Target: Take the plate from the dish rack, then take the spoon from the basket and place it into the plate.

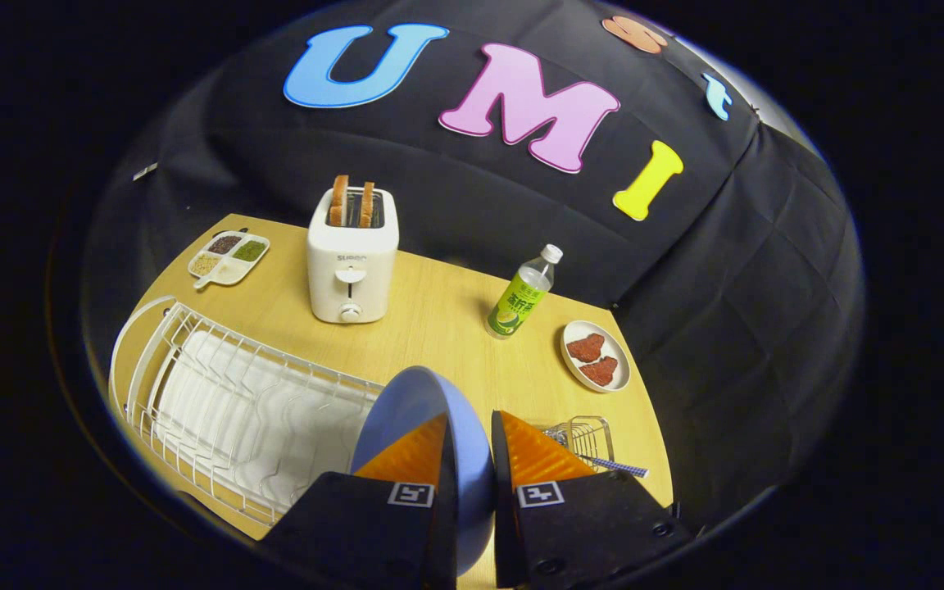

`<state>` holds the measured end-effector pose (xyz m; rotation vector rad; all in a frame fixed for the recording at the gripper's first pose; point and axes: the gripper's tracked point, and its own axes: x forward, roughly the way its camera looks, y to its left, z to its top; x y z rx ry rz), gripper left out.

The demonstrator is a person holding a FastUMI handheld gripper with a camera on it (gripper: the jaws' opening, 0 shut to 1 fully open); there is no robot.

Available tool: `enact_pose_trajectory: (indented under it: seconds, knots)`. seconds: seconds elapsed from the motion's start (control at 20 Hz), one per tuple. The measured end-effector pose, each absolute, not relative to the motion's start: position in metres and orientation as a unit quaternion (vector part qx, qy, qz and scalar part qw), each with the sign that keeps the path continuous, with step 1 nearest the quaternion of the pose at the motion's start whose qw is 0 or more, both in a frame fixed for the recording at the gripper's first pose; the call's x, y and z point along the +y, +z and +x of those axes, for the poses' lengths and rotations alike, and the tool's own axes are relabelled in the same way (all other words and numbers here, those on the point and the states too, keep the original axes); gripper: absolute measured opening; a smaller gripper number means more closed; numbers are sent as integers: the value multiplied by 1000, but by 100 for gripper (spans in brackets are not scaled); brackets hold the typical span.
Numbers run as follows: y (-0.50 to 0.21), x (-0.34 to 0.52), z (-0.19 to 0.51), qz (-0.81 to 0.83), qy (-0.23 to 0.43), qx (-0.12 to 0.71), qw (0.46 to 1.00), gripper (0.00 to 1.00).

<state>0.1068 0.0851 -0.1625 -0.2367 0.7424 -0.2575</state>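
The gripper point(472, 447) is clamped on the plate point(415, 401): both fingers press on its rim, one on each face, and the plate stands on edge between them, its blue rounded top rising just above the fingertips. The plate is clear of the dish rack point(218, 393), a white wire frame with a white drip tray beneath it, which sits on the wooden table point(439, 319) just to the left of the fingers. Directly beyond the right finger stands the basket point(583, 434) (a small wire container), and the spoon point(619, 467) lies in it with its patterned handle projecting out over the basket's right side. Whether the spoon's bowl rests inside the basket cannot be told, as the finger hides that end. Farther back on the table, a white toaster point(352, 258) holds two slices of bread point(353, 203) upright in its slots. Left of the toaster lies a divided tray point(228, 257) with grains in separate compartments. Right of the toaster stands a capped bottle point(523, 295) with a green label, and beyond it, near the table's right corner, a small oval dish point(596, 355) carries two reddish pieces of food.
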Motion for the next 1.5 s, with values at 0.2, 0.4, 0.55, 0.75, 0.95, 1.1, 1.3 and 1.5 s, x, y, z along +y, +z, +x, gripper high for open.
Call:
enact_pose_trajectory:
  seconds: [0.2,0.4,0.55,0.75,0.95,1.1,1.3,1.5]
  knots:
    - [-161,77,92,-96,-117,373,916,22]
    - [-142,79,84,17,-56,359,932,22]
    - [-120,59,68,68,-28,343,937,21]
    - [-102,30,33,100,9,321,942,21]
    - [-107,-12,-4,127,40,306,943,21]
    - [-134,-54,-28,173,48,317,931,20]
    - [-188,-98,-43,224,72,348,908,20]
    - [-249,-123,-36,254,92,366,890,21]
